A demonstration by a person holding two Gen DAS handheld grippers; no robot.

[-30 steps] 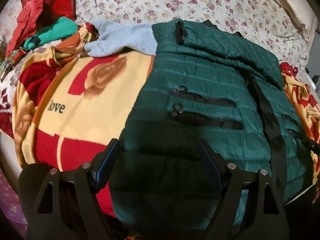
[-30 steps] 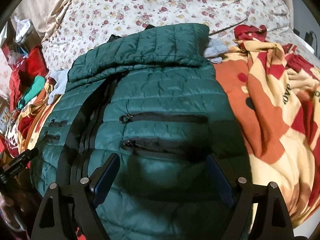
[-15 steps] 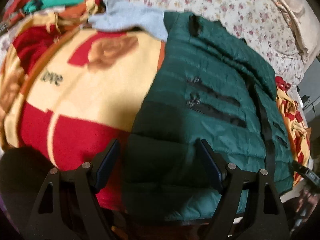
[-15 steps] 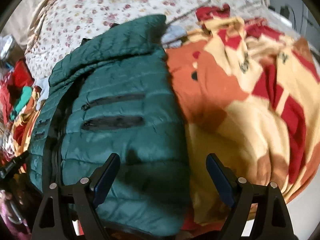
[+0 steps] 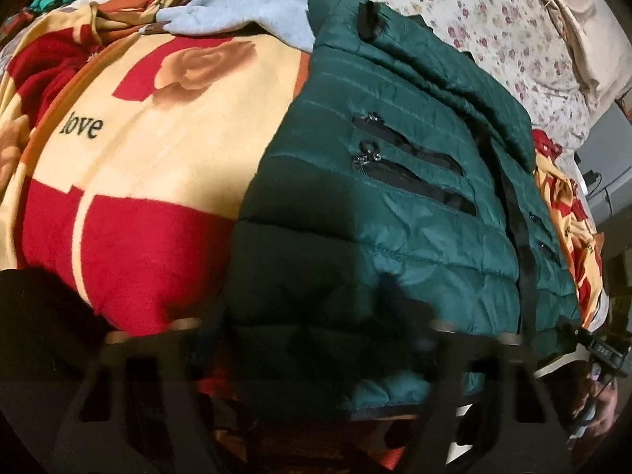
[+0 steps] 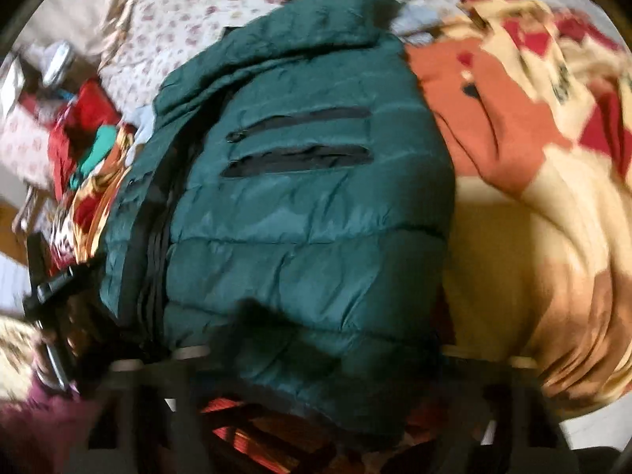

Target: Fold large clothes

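A dark green quilted puffer jacket (image 5: 395, 205) lies front up on a red, cream and orange blanket (image 5: 150, 150), with black zip pockets and a black centre zip. In the right wrist view the jacket (image 6: 300, 213) fills the middle. My left gripper (image 5: 316, 339) is open over the jacket's lower left hem corner, its fingers blurred and dark. My right gripper (image 6: 316, 359) is open over the lower right hem, also blurred. Neither holds any cloth.
A grey garment (image 5: 245, 12) lies by the jacket's collar. Red and teal clothes (image 6: 91, 146) are piled at the far left. A floral bedsheet (image 5: 454, 12) covers the back. The blanket (image 6: 533, 197) spreads right to the bed edge.
Both grippers have dropped toward the jacket's near hem and both views are more blurred. The left one swung left then partly back; the right one swung right then partly back. Both stay open.
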